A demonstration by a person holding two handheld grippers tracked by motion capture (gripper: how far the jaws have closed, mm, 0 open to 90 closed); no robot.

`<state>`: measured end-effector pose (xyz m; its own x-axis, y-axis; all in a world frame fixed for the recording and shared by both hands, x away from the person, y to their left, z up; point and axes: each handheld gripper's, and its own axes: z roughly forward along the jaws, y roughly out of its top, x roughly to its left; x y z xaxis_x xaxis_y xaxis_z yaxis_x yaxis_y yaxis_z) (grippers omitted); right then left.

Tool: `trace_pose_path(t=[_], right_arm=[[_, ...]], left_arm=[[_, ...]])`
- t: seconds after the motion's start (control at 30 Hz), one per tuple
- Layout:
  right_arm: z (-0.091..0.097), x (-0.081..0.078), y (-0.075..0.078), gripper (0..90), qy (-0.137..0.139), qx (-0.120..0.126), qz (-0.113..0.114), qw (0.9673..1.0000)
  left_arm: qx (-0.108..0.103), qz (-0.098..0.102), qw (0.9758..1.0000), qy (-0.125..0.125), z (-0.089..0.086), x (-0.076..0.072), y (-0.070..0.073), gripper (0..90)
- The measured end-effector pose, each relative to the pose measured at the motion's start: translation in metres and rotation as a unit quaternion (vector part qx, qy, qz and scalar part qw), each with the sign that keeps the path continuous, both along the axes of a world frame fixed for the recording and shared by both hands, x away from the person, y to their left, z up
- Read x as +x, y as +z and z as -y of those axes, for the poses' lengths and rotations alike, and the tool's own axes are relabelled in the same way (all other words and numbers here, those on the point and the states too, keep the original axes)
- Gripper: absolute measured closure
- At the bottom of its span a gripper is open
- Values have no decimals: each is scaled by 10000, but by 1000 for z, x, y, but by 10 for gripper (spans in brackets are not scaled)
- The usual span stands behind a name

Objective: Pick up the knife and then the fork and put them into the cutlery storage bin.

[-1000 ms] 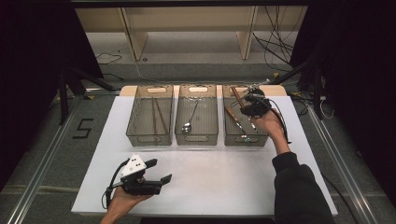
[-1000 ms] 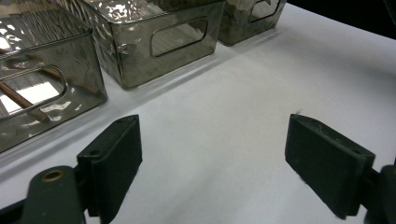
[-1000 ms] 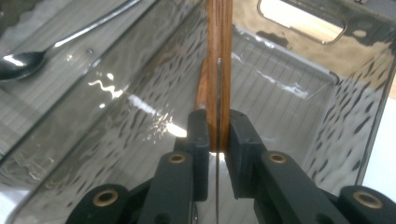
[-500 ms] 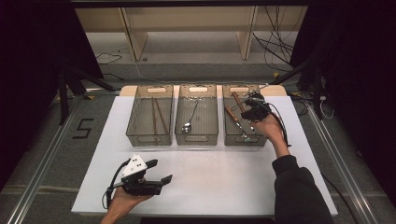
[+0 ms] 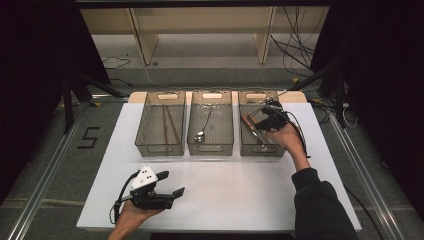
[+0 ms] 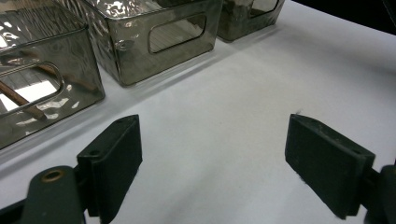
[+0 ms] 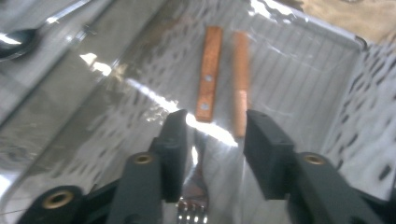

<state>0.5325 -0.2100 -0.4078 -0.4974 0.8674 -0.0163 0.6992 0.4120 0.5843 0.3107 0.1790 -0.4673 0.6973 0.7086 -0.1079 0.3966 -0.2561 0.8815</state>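
White bench (image 5: pixel 225 200) carries three clear bins in a row along its far side: left bin (image 5: pixel 161 145) with two brown chopsticks (image 5: pixel 169 122), middle bin (image 5: pixel 211 145) with a spoon (image 5: pixel 202 131), right bin (image 5: pixel 260 149) with wood-handled cutlery. Right gripper (image 5: pixel 261 116) hangs over the right bin, pointing down into it; jaws have just been opening, now about half apart, pads not pressing on anything. In the right gripper view a fork (image 7: pixel 192 212) lies on the bin floor below the gap between the jaws, tines toward the camera, and two wooden handles (image 7: pixel 208 72) lie side by side just beyond. Left gripper (image 5: pixel 170 184) rests low over the near bench, well apart from the bins; jaws wide open, nothing between them.
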Motion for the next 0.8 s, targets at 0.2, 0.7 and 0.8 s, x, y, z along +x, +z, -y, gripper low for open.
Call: trace_pose_path(t=[0.2,0.7,0.8], right_arm=[[-3,-13,5,501,246,183,238,9992],[3,-102,9,360,939,1514,1234,9762],[7,-120,5,352,1043,1716,1328,9706]], left_arm=[[-24,-1,10000,22,0,0,0,187],[-42,-43,10000,40,1,2,0,187],[-36,-44,10000,32,1,3,0,187]])
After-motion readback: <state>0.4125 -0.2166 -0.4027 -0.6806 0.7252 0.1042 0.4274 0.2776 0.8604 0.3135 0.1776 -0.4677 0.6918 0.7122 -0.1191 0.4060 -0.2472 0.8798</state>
